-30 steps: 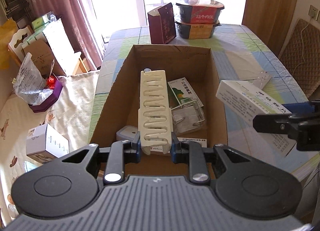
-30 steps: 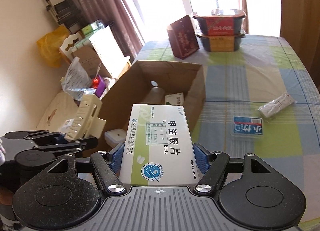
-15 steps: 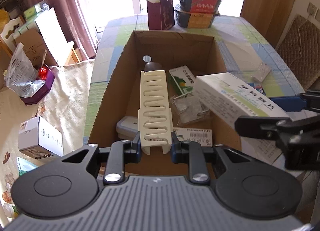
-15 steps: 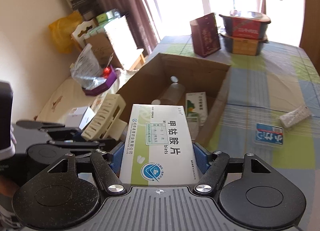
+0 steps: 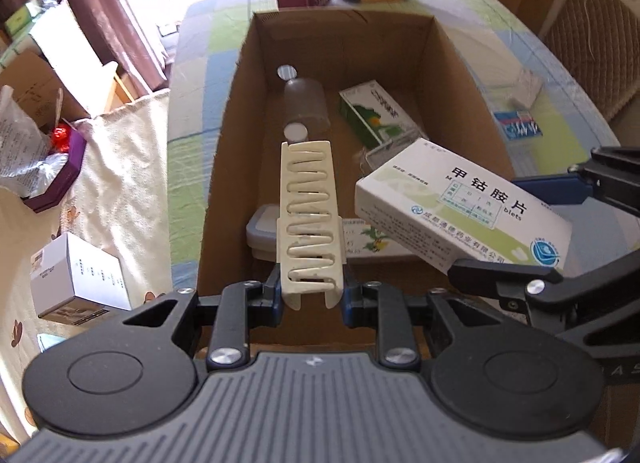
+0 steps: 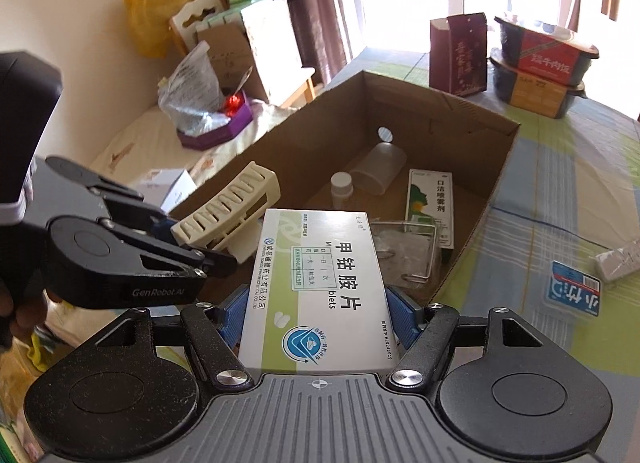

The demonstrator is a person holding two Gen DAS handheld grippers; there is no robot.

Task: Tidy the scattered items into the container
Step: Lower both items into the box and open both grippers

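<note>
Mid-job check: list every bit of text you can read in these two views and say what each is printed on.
"甲钴胺片" and "blets": white medicine box in the right gripper.
"口洁喷雾剂": green box in the cardboard box.
"GenRobot.AI": left gripper, shut on the cream plastic holder.
"小竹": blue packet on the table.
Fine print on the medicine box, the maroon carton and the food tubs: too small or blurred.

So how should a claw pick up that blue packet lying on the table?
The blue packet lies flat on the tablecloth, beside the cardboard box. Probably come straight down from above and pinch its two long edges; it looks too thin for a side grab.
</note>
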